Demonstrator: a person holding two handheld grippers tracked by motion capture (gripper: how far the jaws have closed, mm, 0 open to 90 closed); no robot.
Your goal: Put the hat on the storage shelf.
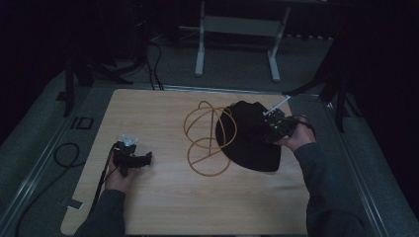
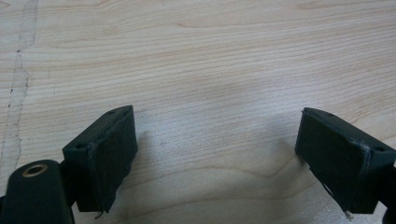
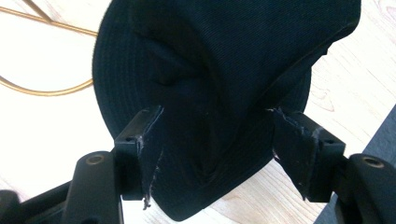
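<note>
A black cloth hat [image 1: 247, 140] lies on the wooden table [image 1: 163, 207], right of centre, its left brim over a looped golden wire frame [image 1: 207, 140]. My right gripper [image 1: 269, 129] reaches the hat from the right. In the right gripper view the hat [image 3: 224, 70] bunches in a fold that spans the whole gap, and the right gripper [image 3: 217, 121] is shut on it, with the wire [image 3: 42, 91] at far left. My left gripper [image 1: 144, 159] rests at the table's left, apart from both. The left gripper [image 2: 217, 154] is open, with bare wood [image 2: 210, 56] between its jaws.
Behind the table stands a white-legged frame [image 1: 237, 29]. Dark stands flank the back corners, one at the right [image 1: 341, 94]. A black cable [image 1: 66, 153] loops on the floor at left. Grey floor [image 3: 378, 140] shows just past the table's right edge.
</note>
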